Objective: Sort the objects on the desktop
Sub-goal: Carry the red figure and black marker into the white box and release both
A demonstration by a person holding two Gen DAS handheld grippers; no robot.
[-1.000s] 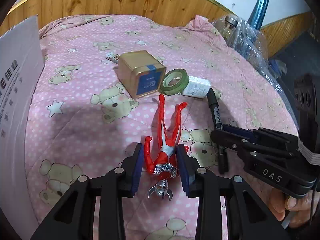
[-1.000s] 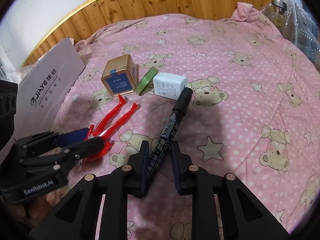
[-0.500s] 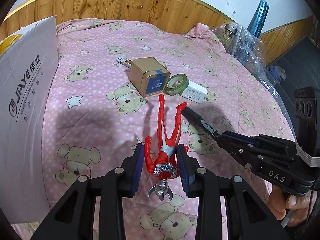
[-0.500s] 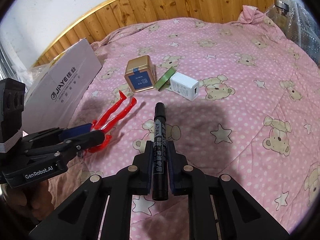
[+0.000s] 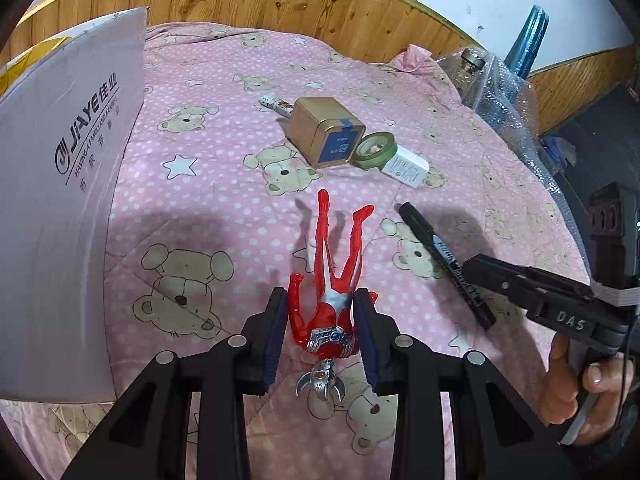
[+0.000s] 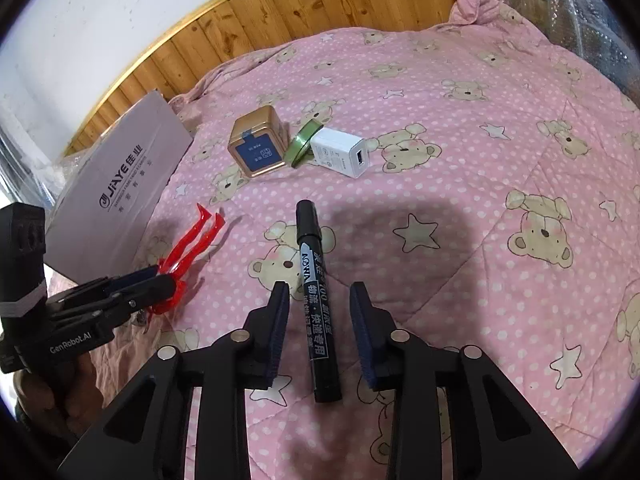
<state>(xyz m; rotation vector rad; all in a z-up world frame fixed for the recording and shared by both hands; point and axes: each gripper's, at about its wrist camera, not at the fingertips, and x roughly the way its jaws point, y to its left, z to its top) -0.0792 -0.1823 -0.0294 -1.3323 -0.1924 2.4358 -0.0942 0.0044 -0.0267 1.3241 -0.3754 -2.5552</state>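
Marker (image 6: 318,312): black, "AOWA", between my spread right claw (image 6: 319,334).
Left claw (image 5: 321,334): clamped on glossy red figure (image 5: 328,288).
Box (image 5: 68,184): "JIAYE".

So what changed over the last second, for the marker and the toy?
The right gripper had closed on the marker half a second ago; it has now opened, and the marker lies loose between its fingers, pointing straight ahead. The left gripper stays around the red toy. The tin, tape roll and charger kept their arrangement.
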